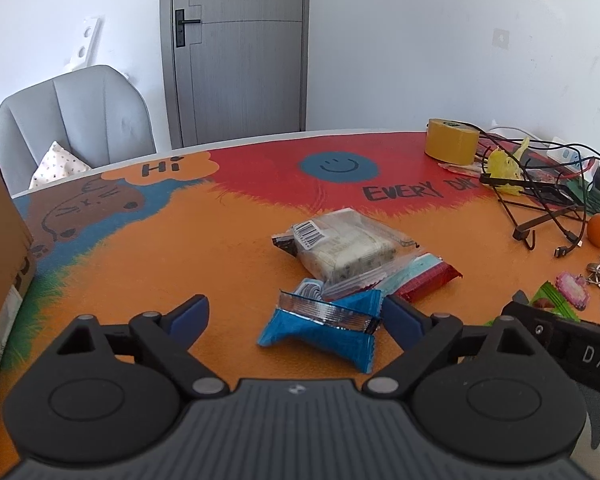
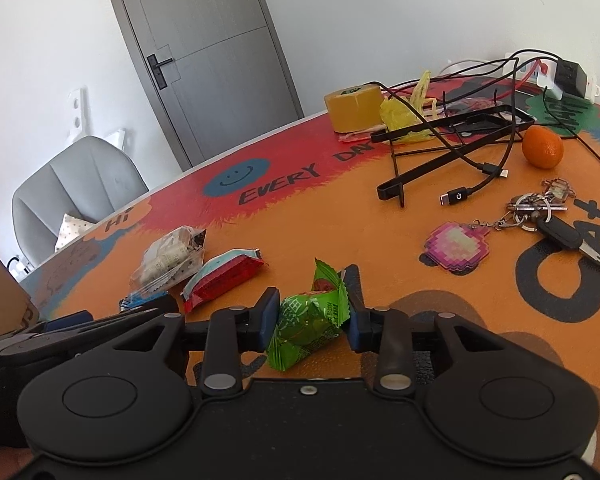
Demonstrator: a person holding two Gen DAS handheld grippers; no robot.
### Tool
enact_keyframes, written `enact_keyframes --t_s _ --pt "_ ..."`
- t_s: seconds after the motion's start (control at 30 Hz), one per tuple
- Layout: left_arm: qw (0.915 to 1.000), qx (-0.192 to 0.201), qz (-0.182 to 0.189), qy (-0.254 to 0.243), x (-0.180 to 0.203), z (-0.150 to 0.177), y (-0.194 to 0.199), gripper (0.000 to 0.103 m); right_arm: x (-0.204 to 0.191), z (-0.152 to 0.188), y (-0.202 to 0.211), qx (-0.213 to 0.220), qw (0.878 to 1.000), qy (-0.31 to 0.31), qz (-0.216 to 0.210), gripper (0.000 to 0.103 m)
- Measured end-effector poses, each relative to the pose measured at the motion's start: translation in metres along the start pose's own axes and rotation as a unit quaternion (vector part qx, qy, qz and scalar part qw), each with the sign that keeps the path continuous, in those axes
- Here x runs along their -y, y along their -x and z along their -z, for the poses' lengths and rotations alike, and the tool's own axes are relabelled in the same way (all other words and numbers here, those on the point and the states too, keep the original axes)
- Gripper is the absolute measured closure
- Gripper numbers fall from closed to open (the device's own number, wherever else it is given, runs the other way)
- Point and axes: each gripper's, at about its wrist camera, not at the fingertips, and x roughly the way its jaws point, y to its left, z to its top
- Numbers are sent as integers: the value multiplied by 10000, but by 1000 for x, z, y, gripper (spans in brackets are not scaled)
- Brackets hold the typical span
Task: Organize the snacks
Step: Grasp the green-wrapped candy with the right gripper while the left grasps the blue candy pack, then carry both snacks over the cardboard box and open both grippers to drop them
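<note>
Right tool (image 2: 310,318) grips the crinkly green foil candy packet (image 2: 308,320) between its pads. Left tool (image 1: 296,316) is wide, straddling the blue foil snack wrapper (image 1: 320,330) on the desk (image 1: 220,240). Risk: slick foil slips, or right pad snags the red packet (image 1: 424,280) just ahead.

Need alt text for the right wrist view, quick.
The right tongs are closed on a green snack packet just above the orange table mat. To the left lie a red packet and a clear packet; keys, cables and an orange sit to the right.
</note>
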Motion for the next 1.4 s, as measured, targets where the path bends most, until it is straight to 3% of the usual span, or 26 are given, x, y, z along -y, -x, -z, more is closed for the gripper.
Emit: enact_keyframes --t_s 0.07,0.13,0.27,0.3,0.33,0.6,1.4 --pt "10000 12 44 28 -1 0 0 19 -3 1 0 17 10000 61 38 65" --pt "9999 -52 85 36 -2 0 -1 47 -6 2 0 17 9999 131 106 64" --pt "9998 -132 134 53 -4 0 3 59 -12 4 0 40 9996 165 236 68" --pt "9997 -161 170 54 -5 0 4 70 -12 4 1 34 9997 141 206 69" --pt "9996 -186 185 68 -7 0 6 72 -13 5 2 23 9998 124 177 69" --pt "9995 -130 201 188 -21 2 27 74 -28 9 14 52 9999 153 -46 71" --pt "9946 788 -114 665 -90 -23 104 74 -104 -5 49 535 9948 486 -712 71"
